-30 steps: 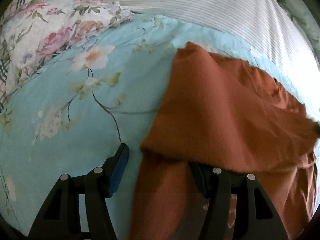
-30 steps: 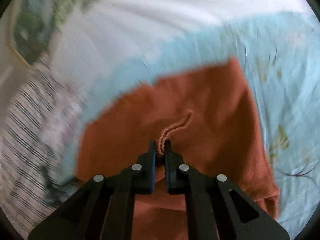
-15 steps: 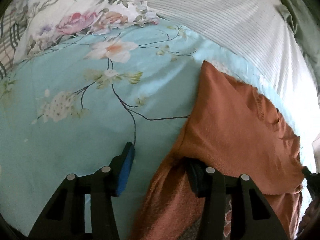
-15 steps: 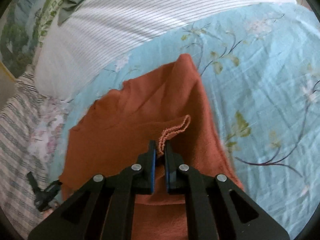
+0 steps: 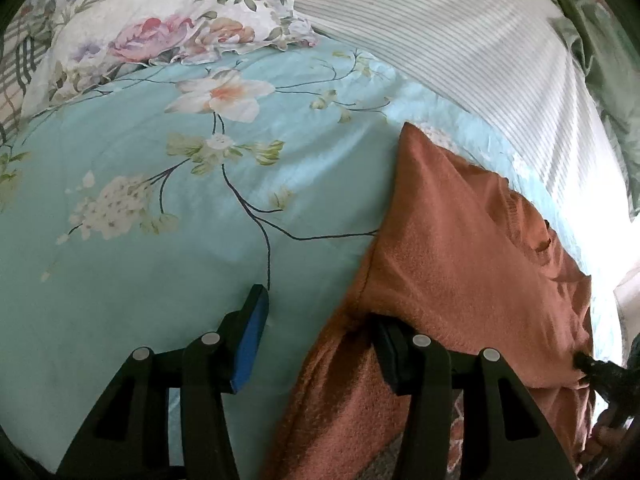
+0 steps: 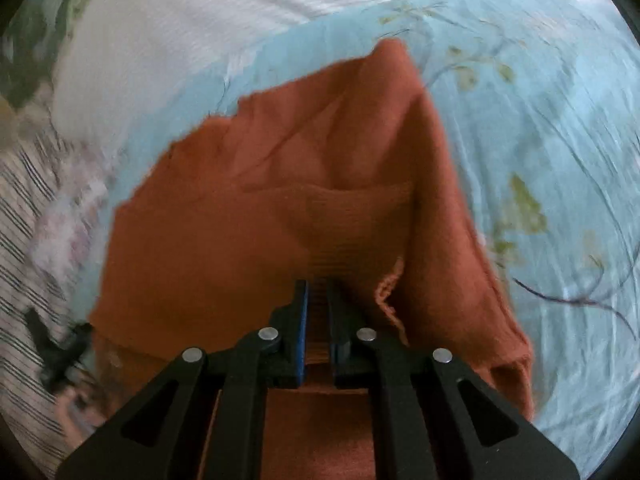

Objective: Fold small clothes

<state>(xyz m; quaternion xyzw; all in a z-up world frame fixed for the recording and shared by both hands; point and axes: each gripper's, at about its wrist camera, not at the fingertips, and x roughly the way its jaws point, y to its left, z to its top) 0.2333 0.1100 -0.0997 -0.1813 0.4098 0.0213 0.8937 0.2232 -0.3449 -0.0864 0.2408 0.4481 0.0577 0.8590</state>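
A rust-orange knitted garment [image 5: 472,264] lies on the light-blue flowered bedsheet [image 5: 160,280], its upper layer folded over. My left gripper [image 5: 320,308] is open at the garment's left edge. Its blue-padded left finger [image 5: 252,328] rests over bare sheet, and its right finger [image 5: 388,344] is tucked under the fold. The cloth's edge lies between the fingers, unpressed. In the right wrist view my right gripper [image 6: 318,284] is shut on the ribbed hem of the garment [image 6: 280,184], holding that layer just above the rest. The right gripper [image 5: 600,372] also shows at the left view's right edge.
A flowered pillow [image 5: 160,32] lies at the back left and a white striped cover [image 5: 460,40] runs along the back of the bed. Green fabric [image 5: 608,80] bunches at the far right. Bare sheet [image 6: 540,160] stretches to the right of the garment.
The right gripper has come down with the hem, so the lifted layer now lies lower over the garment. The left gripper rolled, shifted along the garment's edge, and its jaws narrowed a little.
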